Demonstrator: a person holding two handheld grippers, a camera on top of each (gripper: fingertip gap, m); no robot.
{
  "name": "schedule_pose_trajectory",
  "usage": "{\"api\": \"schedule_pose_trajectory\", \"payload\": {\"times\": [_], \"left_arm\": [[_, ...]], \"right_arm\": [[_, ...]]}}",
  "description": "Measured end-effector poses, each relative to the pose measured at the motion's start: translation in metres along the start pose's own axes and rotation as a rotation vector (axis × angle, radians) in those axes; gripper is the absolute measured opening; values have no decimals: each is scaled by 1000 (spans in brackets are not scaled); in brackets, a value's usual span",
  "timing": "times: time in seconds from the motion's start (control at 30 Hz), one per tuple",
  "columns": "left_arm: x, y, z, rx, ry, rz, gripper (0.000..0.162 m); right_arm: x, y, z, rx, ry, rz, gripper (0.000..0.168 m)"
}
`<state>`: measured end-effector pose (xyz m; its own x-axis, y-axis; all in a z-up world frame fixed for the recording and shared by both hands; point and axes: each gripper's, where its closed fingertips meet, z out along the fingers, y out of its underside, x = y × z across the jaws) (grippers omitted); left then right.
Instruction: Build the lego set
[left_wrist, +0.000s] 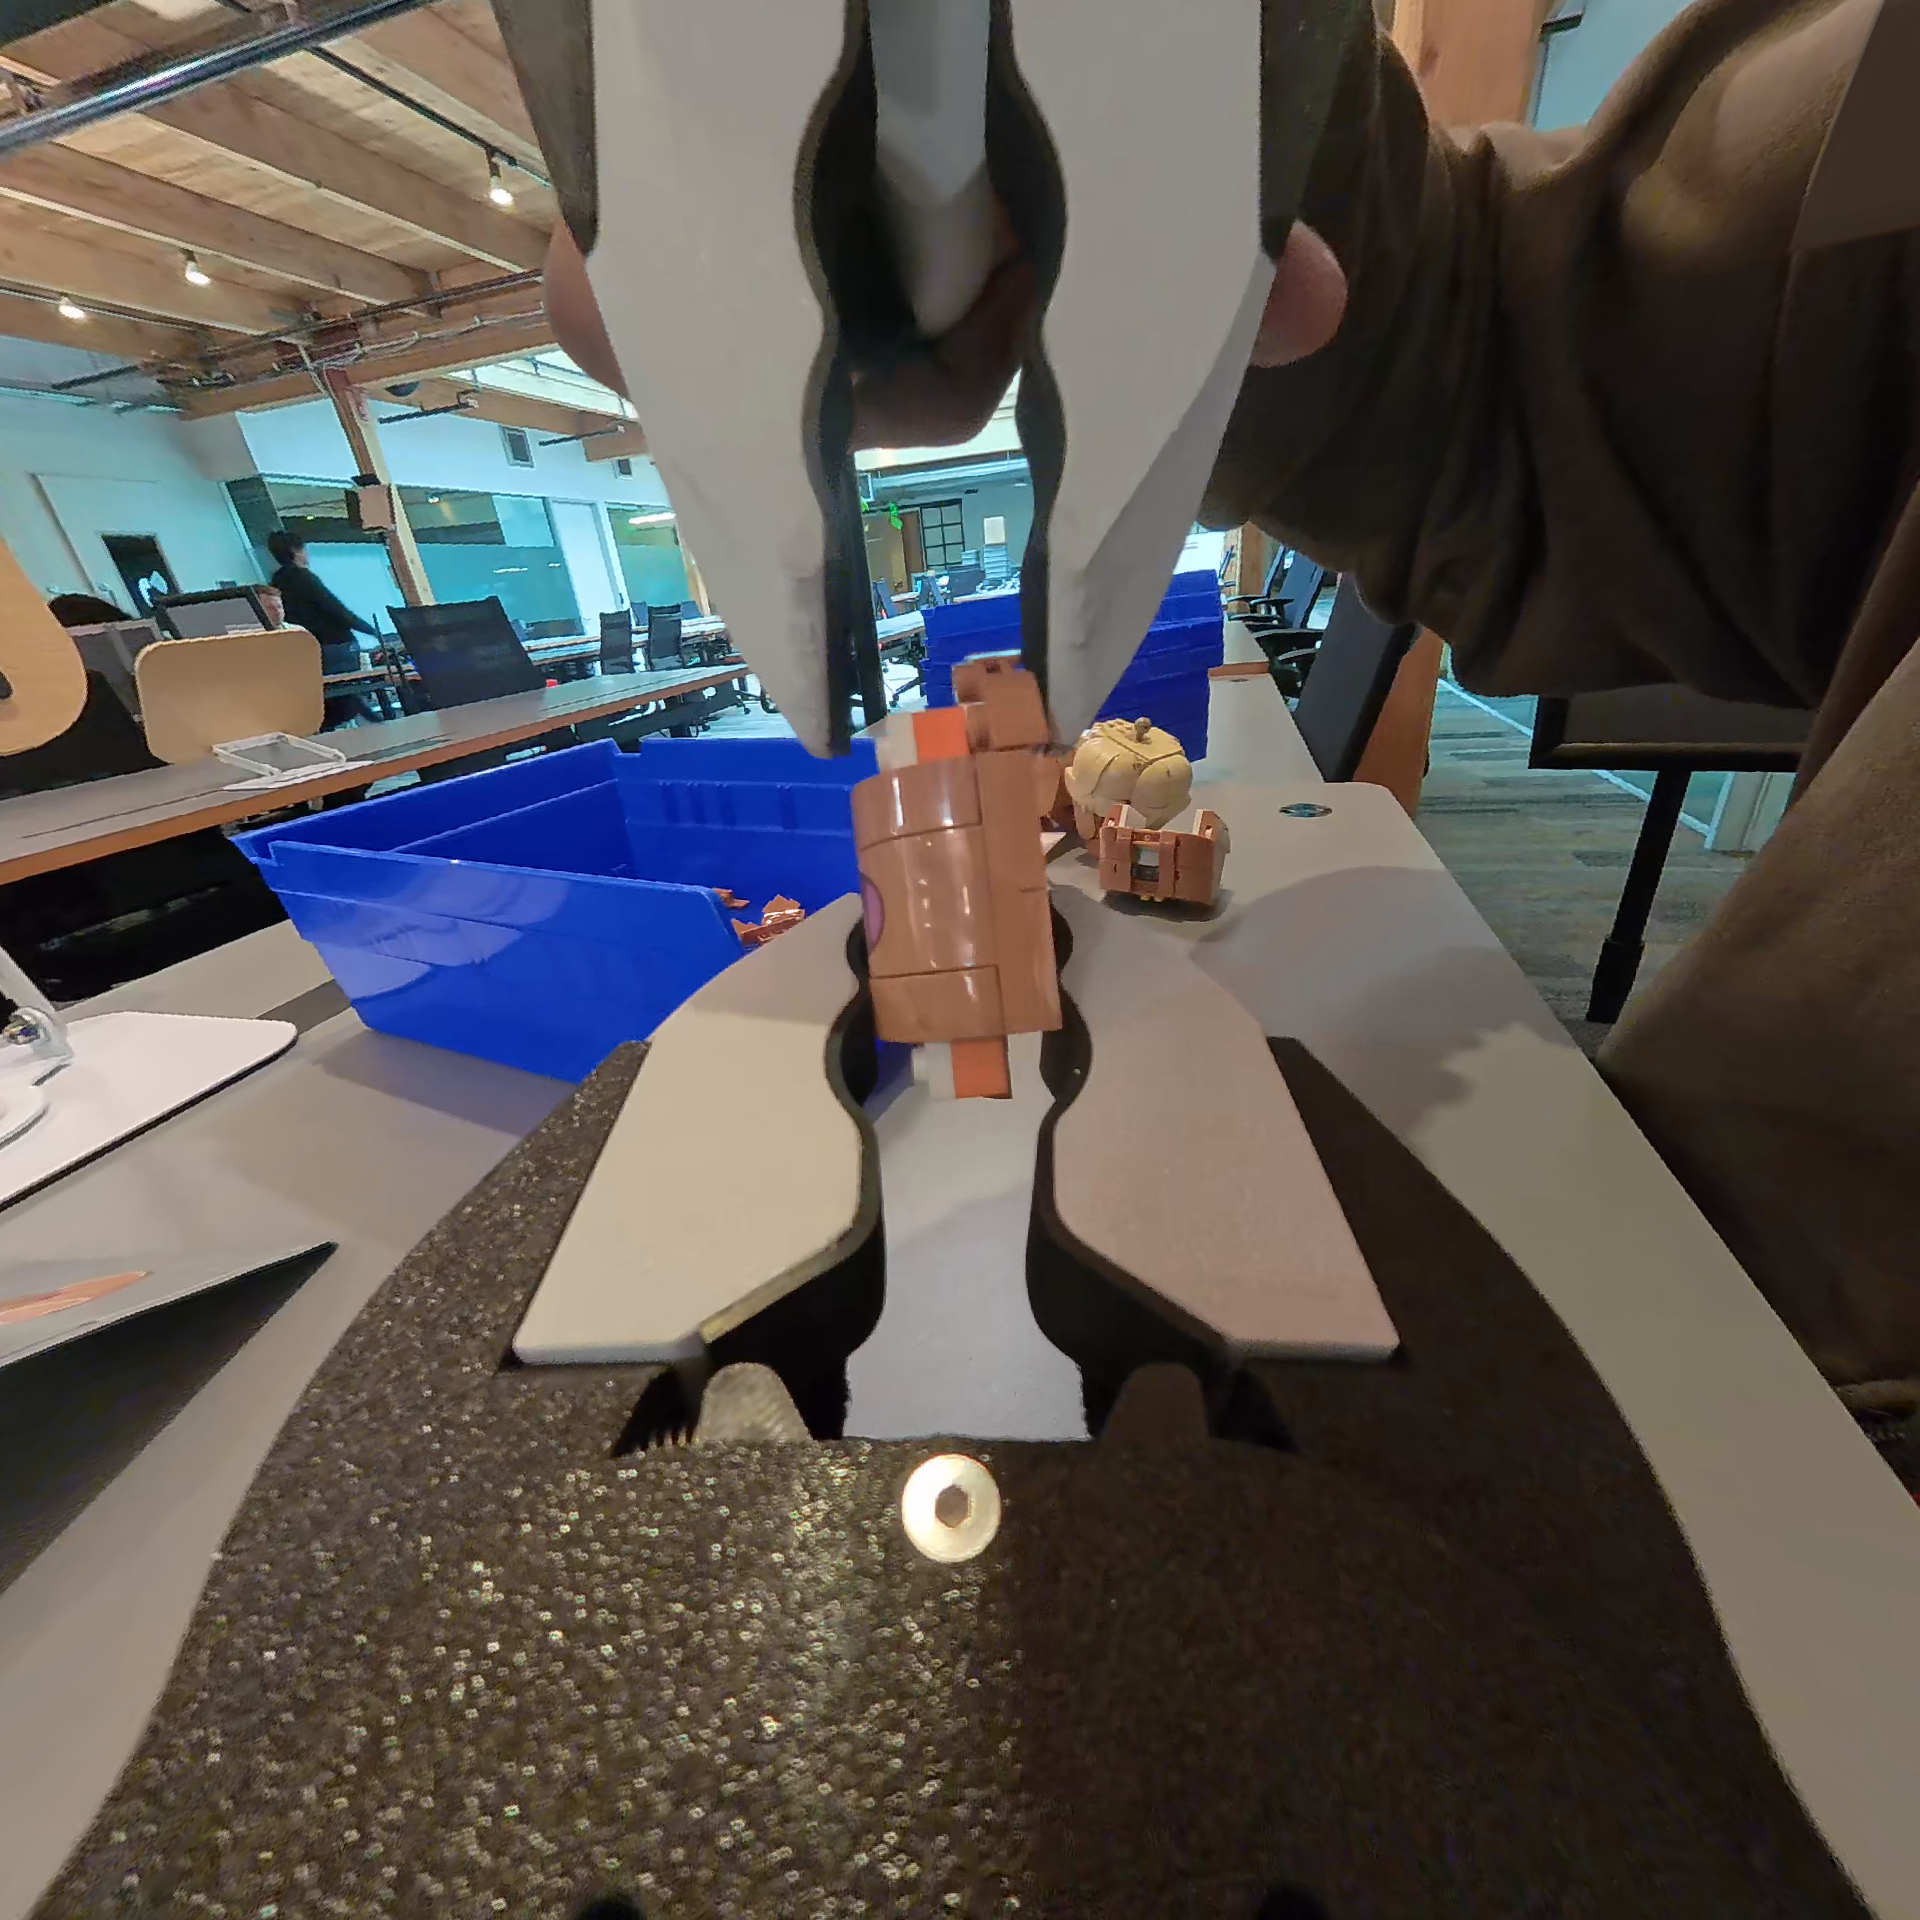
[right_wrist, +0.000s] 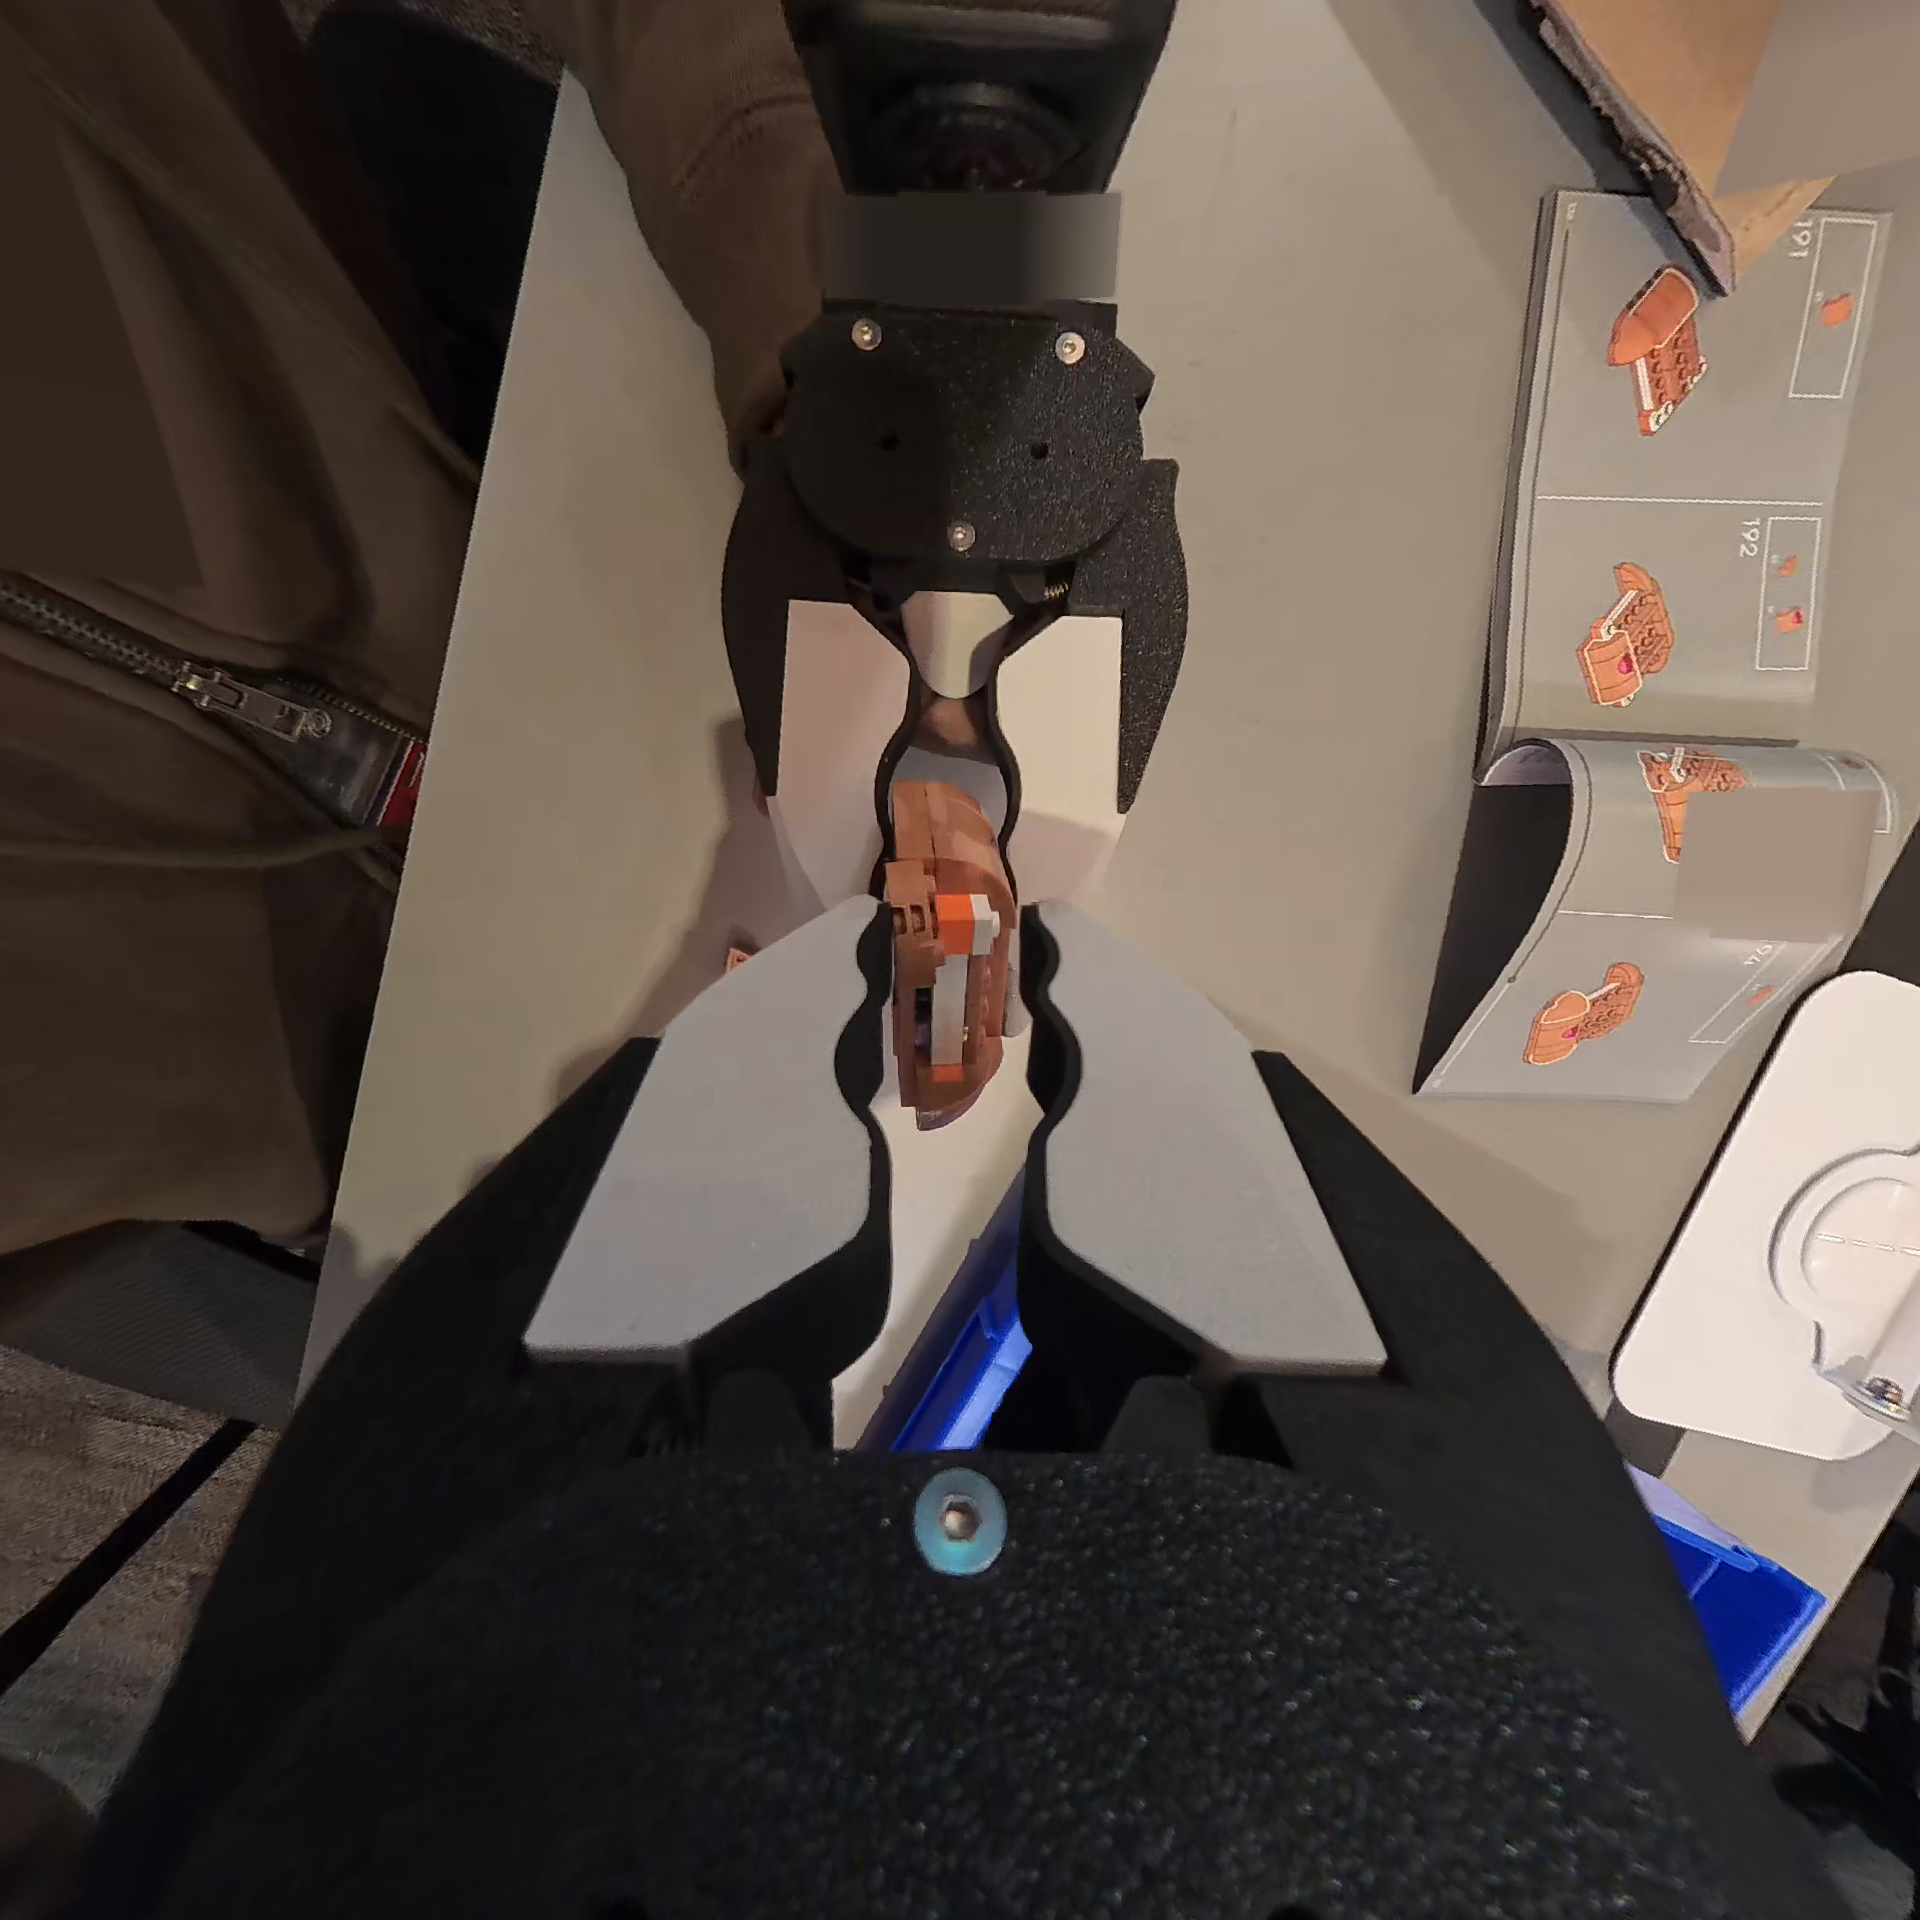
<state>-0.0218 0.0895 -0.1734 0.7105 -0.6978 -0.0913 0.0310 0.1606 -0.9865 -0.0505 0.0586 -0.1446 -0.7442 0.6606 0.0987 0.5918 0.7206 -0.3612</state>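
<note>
The lego piece (left_wrist: 961, 914) is glossy tan-brown, with an orange and white strip at each end and a small purple patch on one side. Both the left claw (left_wrist: 961, 935) and the right claw (left_wrist: 935, 727) have pale grey fingers edged in black, set in speckled black bodies. The desk (left_wrist: 1351, 987) is plain light grey. On it the bin (left_wrist: 499, 914) is bright blue, holding a few red-brown bits. A cream-coloured rounded model (left_wrist: 1130, 769) sits above a brown boxy model (left_wrist: 1162, 857). The instruction booklet (right_wrist: 1662, 582) has grey pages printed with orange-brown figures. The sleeve (left_wrist: 1610, 395) is olive-brown.
</note>
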Motion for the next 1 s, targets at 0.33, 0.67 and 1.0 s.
{"api": "schedule_pose_trajectory", "payload": {"times": [0.33,0.67,1.0], "left_arm": [[-1,3,0,-27,-21,44,28],[-1,2,-2,-36,-19,61,27],[-2,4,-3,-50,-15,63,27]], "right_arm": [[-2,2,2,-13,11,-5,20],[-3,0,3,7,46,-56,18],[-1,0,3,22,66,-79,17]]}}
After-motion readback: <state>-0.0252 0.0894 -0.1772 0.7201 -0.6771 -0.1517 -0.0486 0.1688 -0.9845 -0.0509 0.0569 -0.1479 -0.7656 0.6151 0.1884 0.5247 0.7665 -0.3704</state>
